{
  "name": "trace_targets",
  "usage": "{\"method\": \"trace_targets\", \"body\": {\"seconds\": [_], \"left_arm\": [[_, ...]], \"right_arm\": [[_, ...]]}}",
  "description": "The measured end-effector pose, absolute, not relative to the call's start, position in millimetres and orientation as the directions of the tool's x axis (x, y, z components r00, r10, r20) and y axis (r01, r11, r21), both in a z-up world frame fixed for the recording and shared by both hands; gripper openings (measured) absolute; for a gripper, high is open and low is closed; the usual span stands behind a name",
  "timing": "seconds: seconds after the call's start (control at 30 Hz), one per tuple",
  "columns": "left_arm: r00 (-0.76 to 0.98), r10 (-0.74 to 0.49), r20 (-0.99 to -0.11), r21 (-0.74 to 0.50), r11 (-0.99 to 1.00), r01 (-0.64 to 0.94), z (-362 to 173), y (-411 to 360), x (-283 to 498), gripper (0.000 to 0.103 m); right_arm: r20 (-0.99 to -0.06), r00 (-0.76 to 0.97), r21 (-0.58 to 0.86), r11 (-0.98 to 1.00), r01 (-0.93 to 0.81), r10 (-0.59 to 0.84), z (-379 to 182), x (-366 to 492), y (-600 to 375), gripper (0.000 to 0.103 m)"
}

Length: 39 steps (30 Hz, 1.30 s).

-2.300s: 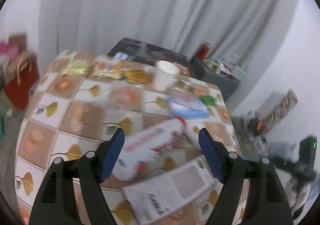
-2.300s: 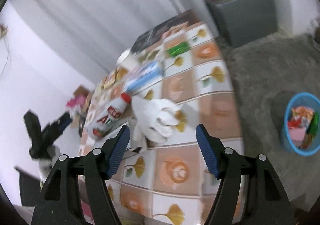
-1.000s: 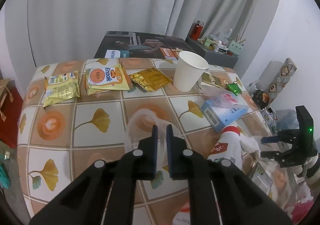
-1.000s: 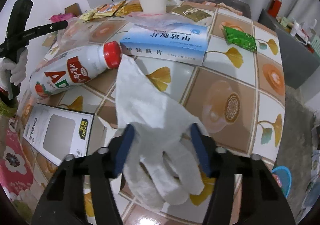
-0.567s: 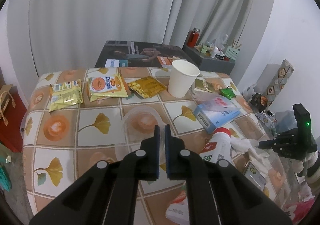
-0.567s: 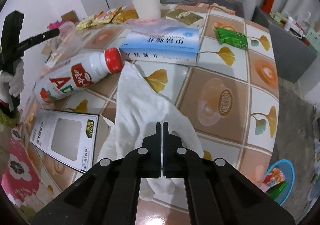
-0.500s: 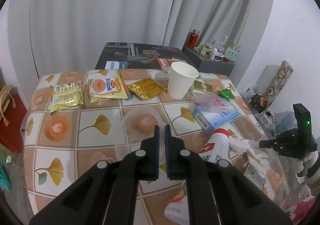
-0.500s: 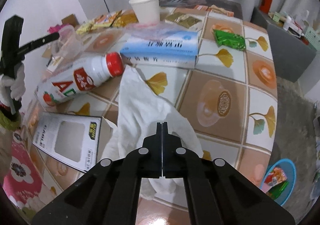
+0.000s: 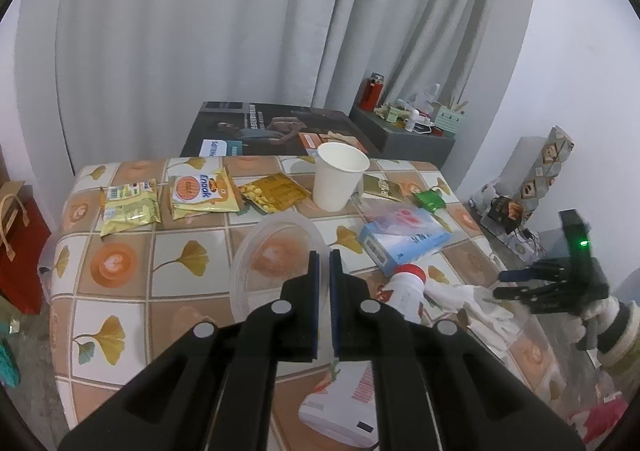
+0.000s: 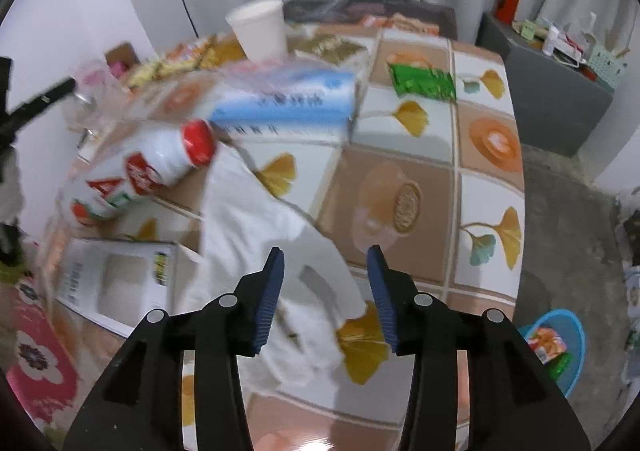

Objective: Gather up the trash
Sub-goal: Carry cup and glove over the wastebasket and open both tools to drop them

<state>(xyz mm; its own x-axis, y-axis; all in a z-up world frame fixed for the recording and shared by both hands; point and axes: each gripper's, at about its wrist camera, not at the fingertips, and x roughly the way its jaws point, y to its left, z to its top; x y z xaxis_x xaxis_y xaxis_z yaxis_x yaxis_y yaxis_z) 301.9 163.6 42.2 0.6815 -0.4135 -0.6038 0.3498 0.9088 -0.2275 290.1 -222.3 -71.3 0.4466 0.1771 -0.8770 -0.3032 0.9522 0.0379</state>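
A red metal flask (image 9: 371,91) stands upright on a grey cabinet (image 9: 416,141) past the table's far right corner, beside small clutter — white pleated curtains (image 9: 224,35) hang behind, a red paper bag (image 9: 18,247) sits off the left edge.

left gripper (image 9: 324,271) pointing forward and down, blue pads pinched together on rim of clear plastic lid (image 9: 256,251), lid raised off table. right gripper (image 10: 326,283) angled steeply down, jaws opening, pads apart above white glove (image 10: 256,227), not pressing it. gloved hand (image 9: 588,325) carries right gripper.
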Motion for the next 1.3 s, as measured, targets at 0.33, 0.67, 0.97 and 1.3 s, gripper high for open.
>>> {"method": "trace_targets", "body": {"seconds": [0.33,0.67,0.97,1.3], "left_arm": [[0.673,-0.425,-0.606,-0.240,0.903,0.355,36.8,158.0,303.9,0.004],[0.694,-0.416,-0.587,-0.232,0.908,0.349,51.3,157.8,293.9,0.004],[0.711,-0.461,-0.530,-0.216,0.885,0.412,97.9,133.0,262.3,0.004],[0.627,-0.615,-0.479,-0.231,0.777,0.585,136.5,42.4,234.0,0.004]], "right_arm": [[-0.893,0.417,0.031,0.947,-0.319,0.169,-85.7,288.7,-220.4,0.003],[-0.811,0.541,0.065,0.953,-0.296,0.223,-36.2,260.3,-226.7,0.000],[-0.698,0.661,0.125,0.956,-0.267,0.276,27.4,219.6,-256.1,0.000],[-0.565,0.795,0.215,0.970,-0.114,0.219,75.8,154.7,-349.4,0.000]]}}
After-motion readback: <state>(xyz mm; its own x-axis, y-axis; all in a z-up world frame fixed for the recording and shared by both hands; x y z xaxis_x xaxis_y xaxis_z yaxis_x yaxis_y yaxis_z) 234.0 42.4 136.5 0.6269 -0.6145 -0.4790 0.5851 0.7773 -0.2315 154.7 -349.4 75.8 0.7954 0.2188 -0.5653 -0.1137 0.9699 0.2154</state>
